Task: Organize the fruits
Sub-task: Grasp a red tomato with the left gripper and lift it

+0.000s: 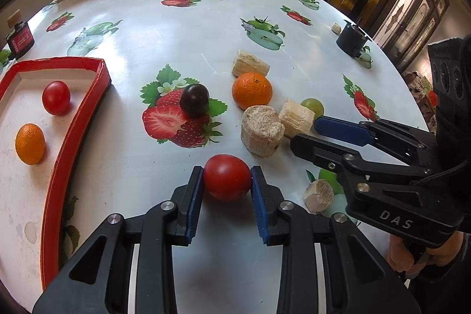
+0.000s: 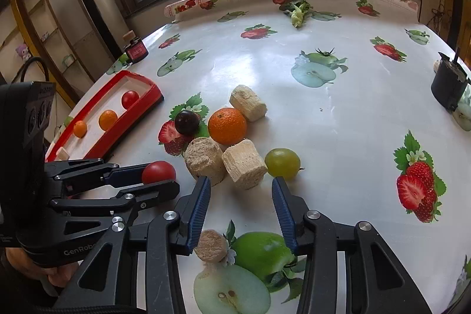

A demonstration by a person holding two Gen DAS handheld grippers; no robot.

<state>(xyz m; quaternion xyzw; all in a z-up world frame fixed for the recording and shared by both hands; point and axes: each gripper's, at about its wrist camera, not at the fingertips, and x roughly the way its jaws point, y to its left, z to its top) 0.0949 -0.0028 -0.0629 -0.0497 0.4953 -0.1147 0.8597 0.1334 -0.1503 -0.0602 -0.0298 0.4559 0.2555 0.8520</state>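
Note:
My left gripper (image 1: 227, 172) is shut on a red tomato (image 1: 226, 177) low over the table; the right wrist view shows that gripper (image 2: 157, 177) and tomato (image 2: 159, 170) at the left. My right gripper (image 2: 241, 186) is open, its tips flanking the near end of a beige chunk (image 2: 244, 167) without touching it. The left wrist view shows the right gripper (image 1: 307, 134) at that chunk (image 1: 295, 118). Around it lie an orange (image 2: 227, 125), a dark grape (image 2: 187, 122), a green grape (image 2: 282, 162) and more beige chunks (image 2: 204, 156). A red tray (image 1: 100, 78) holds a tomato (image 1: 56, 97) and an orange (image 1: 30, 143).
A small beige chunk (image 2: 210, 244) lies under my right fingers. A black cup (image 2: 449, 84) stands near the right table edge, a red-and-black box (image 2: 136, 50) at the far left, and leafy greens (image 2: 297, 9) at the back. A hand holds each gripper.

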